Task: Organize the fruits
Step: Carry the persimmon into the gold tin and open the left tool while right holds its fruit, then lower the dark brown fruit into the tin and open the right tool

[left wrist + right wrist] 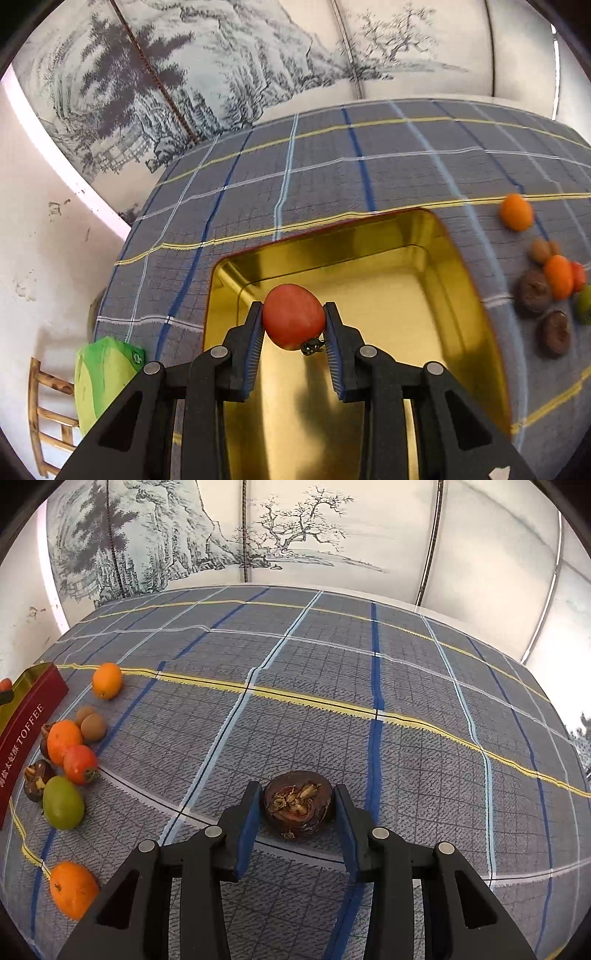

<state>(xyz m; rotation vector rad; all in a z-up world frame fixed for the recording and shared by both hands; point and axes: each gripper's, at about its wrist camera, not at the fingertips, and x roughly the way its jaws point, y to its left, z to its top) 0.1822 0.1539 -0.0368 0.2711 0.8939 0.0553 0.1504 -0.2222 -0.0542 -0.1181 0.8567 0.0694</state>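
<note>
My left gripper (pixel 294 317) is shut on a small red tomato (pixel 293 314) and holds it above the gold inside of an open tin (pixel 469 295). My right gripper (pixel 298 805) stands around a dark brown water chestnut (pixel 298 806) that rests on the checked cloth; the pads look close to its sides with thin gaps. The tin's red wall (pixel 26 731) marked TOFFEE shows at the far left of the right wrist view.
Loose fruits lie between tin and right gripper: oranges (pixel 61 740) (pixel 72 889), a kumquat (pixel 107 680), a red tomato (pixel 79 763), a green fruit (pixel 62 802), brown longans (pixel 93 726), dark chestnuts (pixel 36 778). A green bag (pixel 99 373) and wooden chair (pixel 44 417) stand off the table's left.
</note>
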